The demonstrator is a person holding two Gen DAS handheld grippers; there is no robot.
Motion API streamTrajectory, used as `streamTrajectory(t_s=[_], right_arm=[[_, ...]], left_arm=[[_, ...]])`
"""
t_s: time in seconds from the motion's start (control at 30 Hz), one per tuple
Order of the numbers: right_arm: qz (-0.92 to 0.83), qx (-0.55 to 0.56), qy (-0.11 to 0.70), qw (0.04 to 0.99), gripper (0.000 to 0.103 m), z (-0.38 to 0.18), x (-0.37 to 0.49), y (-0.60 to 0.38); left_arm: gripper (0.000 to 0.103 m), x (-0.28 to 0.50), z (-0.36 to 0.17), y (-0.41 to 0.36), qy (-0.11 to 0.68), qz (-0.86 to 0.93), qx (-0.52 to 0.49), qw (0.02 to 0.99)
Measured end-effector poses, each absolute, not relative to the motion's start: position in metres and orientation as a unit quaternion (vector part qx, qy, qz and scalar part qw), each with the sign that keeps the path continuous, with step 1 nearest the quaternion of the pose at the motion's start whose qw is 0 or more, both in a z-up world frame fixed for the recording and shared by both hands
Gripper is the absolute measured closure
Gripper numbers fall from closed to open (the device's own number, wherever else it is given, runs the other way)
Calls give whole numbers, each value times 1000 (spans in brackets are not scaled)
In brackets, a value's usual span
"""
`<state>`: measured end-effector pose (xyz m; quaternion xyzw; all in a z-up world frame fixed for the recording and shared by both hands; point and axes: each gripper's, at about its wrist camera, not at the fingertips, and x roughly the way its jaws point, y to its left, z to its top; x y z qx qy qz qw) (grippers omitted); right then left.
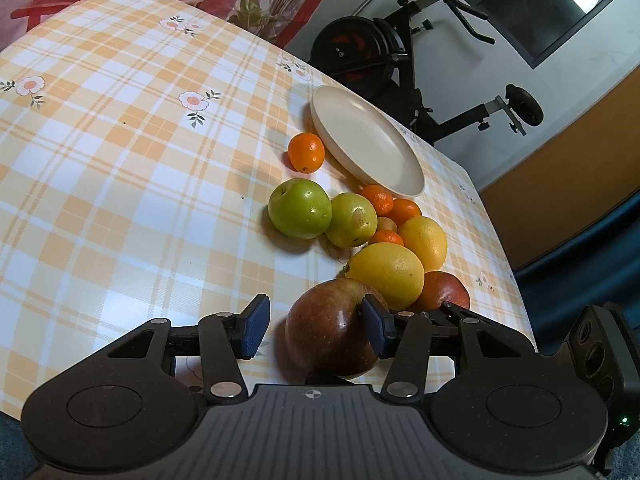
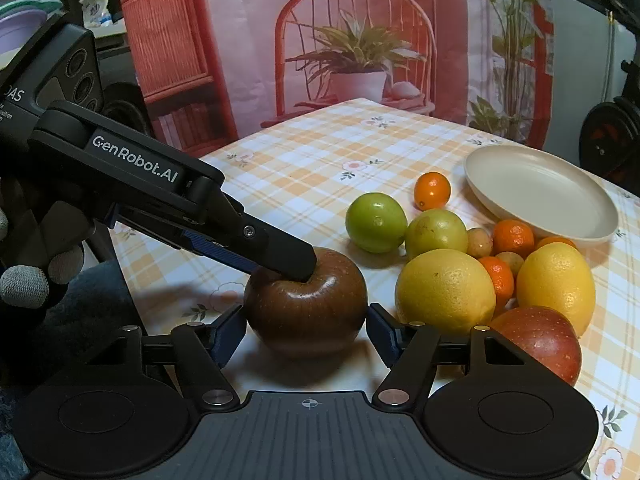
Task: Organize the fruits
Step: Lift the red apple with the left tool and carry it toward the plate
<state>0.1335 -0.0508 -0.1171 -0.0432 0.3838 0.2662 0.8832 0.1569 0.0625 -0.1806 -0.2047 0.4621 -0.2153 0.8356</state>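
The dark red apple [image 2: 306, 304] sits on the counter [image 1: 120, 160], near its front edge, a little apart from the pile of fruit.

The right gripper [image 2: 306, 330] is wide open, with one blue pad on each side of the apple. The pads look very close to the apple, but I cannot tell if they touch it.

The left gripper [image 1: 316, 326] is open too. One of its fingers [image 2: 280, 254] pokes down on the top of the apple, in the dip where the stem goes. Its other finger sits off to the side, over the bare cloth.

Next to the apple lie two yellow lemons [image 2: 446, 290], a second red apple [image 2: 540, 340], two green fruits [image 2: 376, 222] and some small oranges [image 2: 512, 238], all bunched together. One small orange fruit [image 2: 432, 191] sits alone near the cream plate [image 2: 540, 196]. The plate has nothing on it.
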Motion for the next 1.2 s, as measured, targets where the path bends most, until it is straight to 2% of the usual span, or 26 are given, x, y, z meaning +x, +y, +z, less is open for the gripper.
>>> streamTrajectory(t_s=[0.17, 0.27, 0.7, 1.2], right_arm=[[267, -44, 381, 884, 41, -117, 133, -51], [268, -44, 380, 884, 42, -116, 131, -51], [260, -30, 328, 908, 42, -84, 131, -70], [236, -3, 339, 911, 42, -47, 184, -128]], left_arm=[[51, 157, -180, 63, 462, -218, -204, 835], [56, 157, -179, 62, 460, -223, -204, 835], [59, 163, -140, 43, 421, -258, -188, 849], [59, 233, -116, -4, 444, -288, -189, 828]])
